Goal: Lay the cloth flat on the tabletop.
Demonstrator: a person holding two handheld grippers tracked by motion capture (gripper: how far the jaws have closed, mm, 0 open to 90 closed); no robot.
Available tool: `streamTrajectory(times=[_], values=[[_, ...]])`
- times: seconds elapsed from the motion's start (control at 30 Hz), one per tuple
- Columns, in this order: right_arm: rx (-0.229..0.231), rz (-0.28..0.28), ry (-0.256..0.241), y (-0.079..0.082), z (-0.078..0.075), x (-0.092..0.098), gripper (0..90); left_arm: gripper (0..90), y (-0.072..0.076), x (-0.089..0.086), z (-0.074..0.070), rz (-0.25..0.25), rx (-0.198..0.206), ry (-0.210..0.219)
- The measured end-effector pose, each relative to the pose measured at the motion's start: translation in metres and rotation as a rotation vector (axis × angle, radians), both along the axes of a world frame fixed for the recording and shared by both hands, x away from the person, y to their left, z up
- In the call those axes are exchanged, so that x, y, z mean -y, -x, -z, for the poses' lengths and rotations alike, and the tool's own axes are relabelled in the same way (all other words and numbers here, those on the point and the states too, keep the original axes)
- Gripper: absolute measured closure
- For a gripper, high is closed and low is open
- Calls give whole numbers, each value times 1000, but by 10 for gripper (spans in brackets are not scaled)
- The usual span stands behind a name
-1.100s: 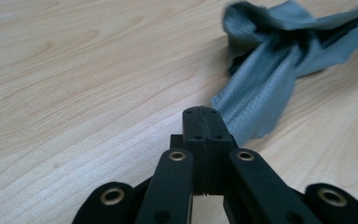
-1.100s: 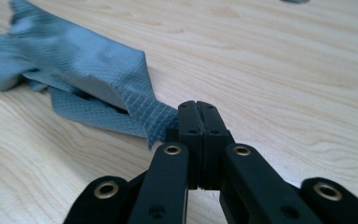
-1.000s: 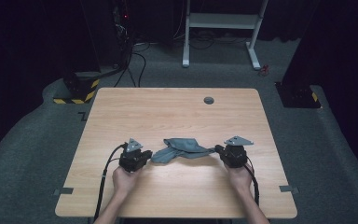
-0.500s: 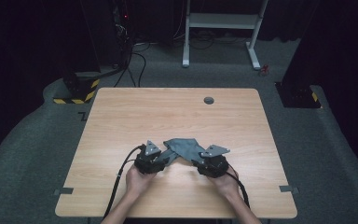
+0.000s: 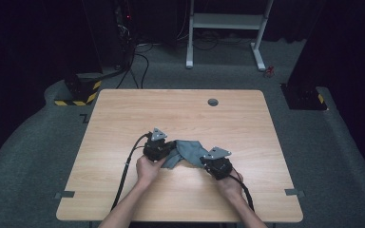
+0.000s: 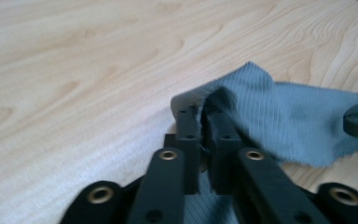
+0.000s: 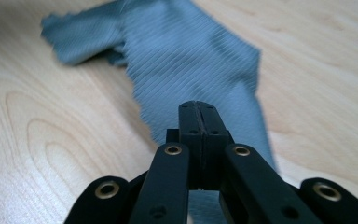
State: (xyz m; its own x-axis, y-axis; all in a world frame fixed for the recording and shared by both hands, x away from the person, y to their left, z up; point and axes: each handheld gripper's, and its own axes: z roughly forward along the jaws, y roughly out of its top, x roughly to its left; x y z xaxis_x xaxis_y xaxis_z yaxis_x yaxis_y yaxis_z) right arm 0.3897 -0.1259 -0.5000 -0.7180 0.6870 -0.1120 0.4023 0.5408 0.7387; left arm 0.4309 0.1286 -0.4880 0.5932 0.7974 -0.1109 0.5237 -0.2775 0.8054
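Both grippers are clamped on the same grey cloth: the left gripper pinches one bunched end, which folds up and over its jaw tips in the left gripper view, and the right gripper has its jaws pressed tight together on the other end. The cloth lies in a crumpled band between the two, on the near half of the wooden table, a little left of centre.

The tabletop around it is bare wood — broad open room toward the far edge and to either side, less toward the near edge, where the person's forearms come in. A small round cable hole sits near the far edge, well apart from the cloth. The left gripper's black cable trails back across the table beside the left forearm — the nearest thing to the work.
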Motion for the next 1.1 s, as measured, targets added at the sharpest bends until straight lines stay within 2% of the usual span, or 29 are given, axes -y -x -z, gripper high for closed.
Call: streamTrajectory(times=[0.07,0.1,0.17,0.2,0.23,0.3,0.4,0.43,0.47,0.5,0.53,0.57,0.6,0.7,0.73,0.77,0.83,0.9,0.93,1.0,1.03,1.07,1.1], values=[[1,1,-6,-1,-2,1,900,878,-1,-3,-4,-1,14,14],[-8,-8,-18,-3,-4,4,898,883,-1,-3,-6,-6,9,27],[-15,-20,-27,0,-4,5,773,885,-5,-3,-12,-1,13,16],[-14,-50,-5,6,0,5,699,886,-7,-3,-16,-1,18,13],[-14,-50,-5,6,0,5,699,886,-10,-3,-19,-2,21,16],[-6,-50,30,15,10,10,657,885,-18,-2,-26,-6,22,13],[-32,-32,11,14,14,18,644,885,-25,-1,-27,-13,16,-1],[-56,-21,1,12,17,24,675,885,-29,0,-26,-15,2,-12],[-56,-21,1,12,17,24,675,886,-29,0,-26,-15,2,-12],[-66,-38,-1,11,19,27,810,885,-31,1,-25,-17,-1,-22],[-66,-38,-1,11,19,27,810,885,-31,1,-25,-17,-1,-22],[-63,-42,7,11,18,27,860,885,-32,1,-24,-20,-6,-22],[-41,-49,46,11,17,24,899,885,-34,2,-23,-20,-11,-25],[-43,-44,40,9,17,25,900,885,-36,3,-23,-21,-7,-42],[-45,-32,21,7,14,27,900,885,-37,3,-23,-22,-7,-48],[-39,-5,-32,1,5,34,900,884,-39,3,-22,-30,-9,-43],[-36,7,-50,-1,0,37,900,884,-40,1,-23,-36,-9,-46],[-7,54,-97,-14,-20,46,900,883,-45,-3,-19,-64,-27,-40],[-7,54,-97,-14,-20,46,900,882,-45,-3,-19,-64,-27,-40],[-3,96,-119,-25,-27,52,900,880,-51,-6,-13,-86,-40,-55],[-11,120,-127,-32,-28,54,900,876,-53,-7,-9,-96,-52,-60],[-49,177,-146,-48,-27,56,900,860,-58,-8,-3,-114,-67,-73],[-57,191,-146,-54,-25,57,900,842,-60,-7,1,-126,-70,-75]])
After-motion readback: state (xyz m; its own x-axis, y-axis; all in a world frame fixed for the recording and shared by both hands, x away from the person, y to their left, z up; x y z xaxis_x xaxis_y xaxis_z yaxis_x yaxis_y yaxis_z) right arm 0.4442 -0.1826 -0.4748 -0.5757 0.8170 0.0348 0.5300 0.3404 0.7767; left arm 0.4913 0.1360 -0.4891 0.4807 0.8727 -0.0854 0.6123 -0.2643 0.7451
